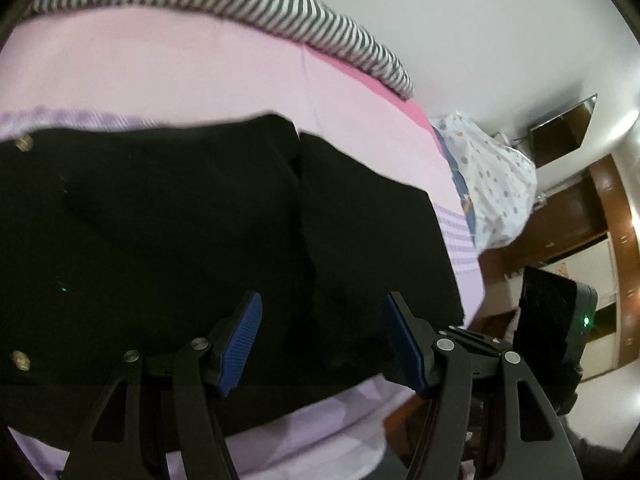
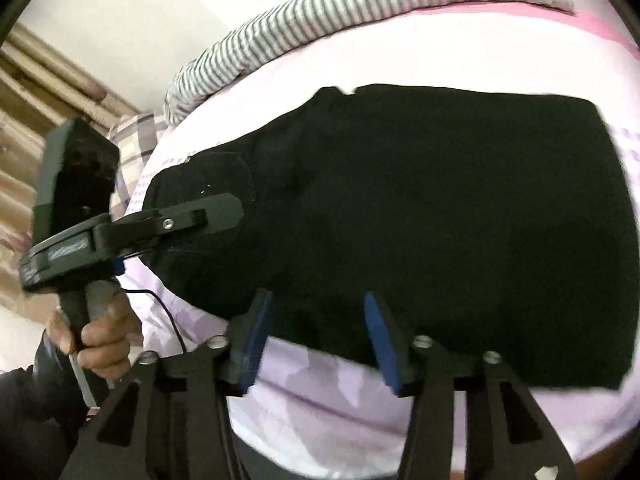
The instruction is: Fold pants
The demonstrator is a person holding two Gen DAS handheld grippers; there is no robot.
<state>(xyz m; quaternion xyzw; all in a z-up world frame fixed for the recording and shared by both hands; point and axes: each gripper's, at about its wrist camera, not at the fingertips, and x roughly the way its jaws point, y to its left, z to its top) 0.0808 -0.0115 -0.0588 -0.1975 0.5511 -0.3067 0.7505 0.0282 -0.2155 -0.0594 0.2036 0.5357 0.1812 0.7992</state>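
One pair of black fabric pants (image 1: 224, 232) lies flat on a bed covered with a pale lilac-and-pink sheet (image 1: 168, 68), folded into a broad dark block; no container shows in either view. In the left wrist view the left gripper (image 1: 322, 340) hangs just above the near part of the pants, its two blue-padded fingers (image 1: 240, 344) spread apart with only black cloth showing in the gap beyond them, released and holding nothing. A seam or fold line runs away from between those fingers toward the far edge of the cloth, and two small brass-coloured buttons (image 1: 21, 360) sit on the pants well to the left of the left finger. In the right wrist view the right gripper (image 2: 316, 344) likewise stands released, its two blue-padded fingers (image 2: 382, 344) parted over the near hem of the pants (image 2: 420, 208), where black cloth meets the sheet (image 2: 320, 412); most of the garment stretches beyond and to the right of them. Left of these fingers, the left gripper (image 2: 224, 212) reaches over the curved pocket end of the pants, gripped at its handle by the person's bare hand (image 2: 102, 336). One grey-and-white striped bolster (image 1: 256, 8) lies along the far edge of the bed, well beyond both pairs of fingers, and one white spotted bundle of cloth (image 1: 492, 184) sits off to the right past the bed's edge.
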